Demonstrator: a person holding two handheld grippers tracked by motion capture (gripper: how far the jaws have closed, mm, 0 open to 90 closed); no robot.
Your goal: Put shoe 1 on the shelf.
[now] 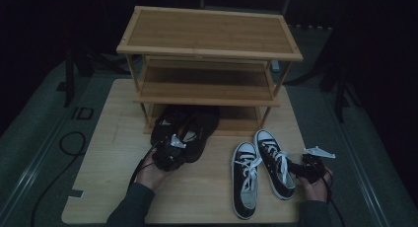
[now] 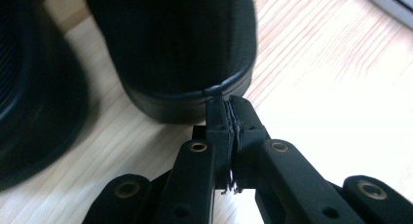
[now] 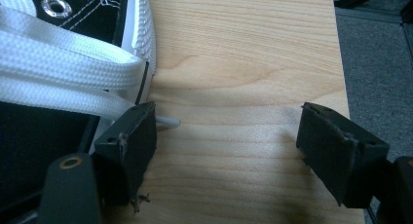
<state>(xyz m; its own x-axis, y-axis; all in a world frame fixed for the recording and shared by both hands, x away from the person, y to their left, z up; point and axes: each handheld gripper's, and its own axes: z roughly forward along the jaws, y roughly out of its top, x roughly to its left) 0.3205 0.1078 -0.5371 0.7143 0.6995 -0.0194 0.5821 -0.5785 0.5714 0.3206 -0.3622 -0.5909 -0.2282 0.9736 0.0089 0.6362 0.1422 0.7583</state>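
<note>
Left claw (image 2: 229, 107) pinched on smooth black shoe's (image 2: 185, 48) heel rim; right claw (image 3: 226, 136) agape beside ribbed-soled canvas sneaker (image 3: 73, 53).

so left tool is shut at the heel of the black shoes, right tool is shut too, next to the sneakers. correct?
Not quite. The right tool is open, not shut: the right gripper view shows its jaws wide apart over bare table, one beside a sneaker and its white lace. The rest holds: the left tool is shut at the heel rim of a black shoe.

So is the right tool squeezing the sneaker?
No, the right tool is wide open, with bare table between its sides and the sneaker just beside one of them.
</note>
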